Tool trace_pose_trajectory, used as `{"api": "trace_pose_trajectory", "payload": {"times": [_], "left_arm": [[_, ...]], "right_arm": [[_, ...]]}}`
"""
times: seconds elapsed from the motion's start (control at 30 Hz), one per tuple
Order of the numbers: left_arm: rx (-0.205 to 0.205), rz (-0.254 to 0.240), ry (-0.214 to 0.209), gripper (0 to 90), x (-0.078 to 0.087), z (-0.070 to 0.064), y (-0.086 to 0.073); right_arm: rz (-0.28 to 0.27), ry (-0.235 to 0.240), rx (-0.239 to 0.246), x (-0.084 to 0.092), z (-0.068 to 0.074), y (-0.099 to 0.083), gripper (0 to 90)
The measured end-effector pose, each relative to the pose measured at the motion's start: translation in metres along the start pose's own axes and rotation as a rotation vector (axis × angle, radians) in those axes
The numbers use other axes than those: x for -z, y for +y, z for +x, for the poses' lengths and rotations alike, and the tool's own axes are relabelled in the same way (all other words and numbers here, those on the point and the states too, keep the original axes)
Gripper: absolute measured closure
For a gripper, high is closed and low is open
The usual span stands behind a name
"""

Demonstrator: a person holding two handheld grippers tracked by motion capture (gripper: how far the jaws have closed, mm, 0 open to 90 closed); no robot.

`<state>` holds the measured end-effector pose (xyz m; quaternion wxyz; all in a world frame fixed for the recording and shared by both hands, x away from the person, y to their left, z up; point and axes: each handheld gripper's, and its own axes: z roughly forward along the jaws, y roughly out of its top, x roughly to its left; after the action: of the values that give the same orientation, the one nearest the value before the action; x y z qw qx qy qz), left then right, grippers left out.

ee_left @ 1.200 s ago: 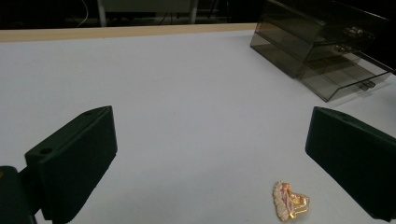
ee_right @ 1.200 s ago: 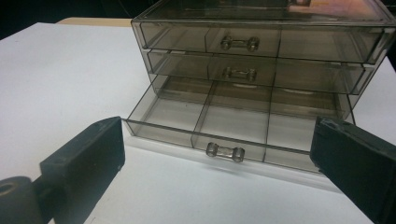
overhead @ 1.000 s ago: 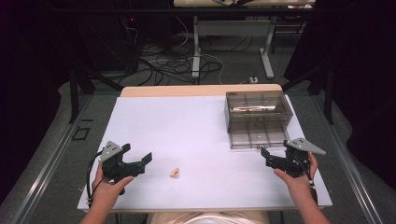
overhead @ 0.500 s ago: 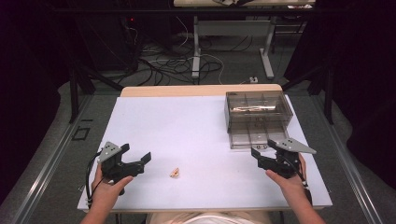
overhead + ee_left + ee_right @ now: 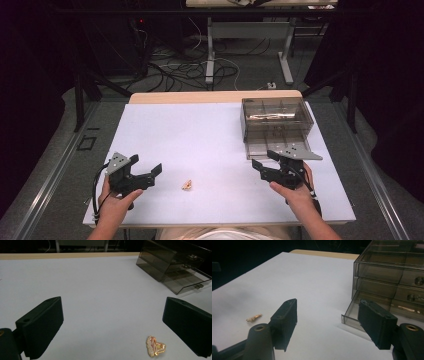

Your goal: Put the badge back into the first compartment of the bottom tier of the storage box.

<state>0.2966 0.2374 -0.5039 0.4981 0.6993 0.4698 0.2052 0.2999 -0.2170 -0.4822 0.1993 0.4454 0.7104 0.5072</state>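
The right gripper (image 5: 266,166), jaws part-open and just closing on nothing, hovers level before the drawer box (image 5: 276,123), pointing left. The left gripper (image 5: 146,170) gapes wide, aimed at the gold brooch (image 5: 187,185) lying just beside it on the table (image 5: 200,135).

Left gripper (image 5: 145,172): matte black body, two blocky black fingers (image 5: 41,325) with fine ribbing on the inner pads. One round hole near the outer end of the finger's side face. Grey three-cornered plate (image 5: 118,162) on top, small dark dots on it, probably screws. Black cable (image 5: 98,185) loops off the rear of the body.

Right gripper (image 5: 263,163): same black build. Fingers (image 5: 285,321) are flat rectangular blocks, each hinged on a rounded black knuckle with a brass-coloured insert (image 5: 259,328) set in a hole. Grey three-cornered plate (image 5: 295,151) with dark dots. Black cable (image 5: 306,181) runs back over the hand.

Person: forearms bare, no sleeves visible; light-coloured garment (image 5: 225,234) at the bottom edge of the high view.
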Motion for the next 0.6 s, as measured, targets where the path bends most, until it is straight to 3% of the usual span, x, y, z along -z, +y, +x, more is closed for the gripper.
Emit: {"api": "trace_pose_trajectory", "payload": {"times": [0.27,0.47,0.6], "left_arm": [[0.004,-0.009,0.006,3.3,0.0,0.0,-0.001],[-0.001,-0.006,0.004,3.3,0.0,0.0,-0.001],[0.004,-0.009,0.004,3.3,0.0,0.0,-0.001]], "right_arm": [[0.013,0.035,-0.041,-0.01,0.008,0.002,35.3],[0.024,0.092,-0.064,-0.021,0.02,0.004,35.8],[0.037,0.108,-0.061,-0.026,0.026,0.005,35.5]]}}
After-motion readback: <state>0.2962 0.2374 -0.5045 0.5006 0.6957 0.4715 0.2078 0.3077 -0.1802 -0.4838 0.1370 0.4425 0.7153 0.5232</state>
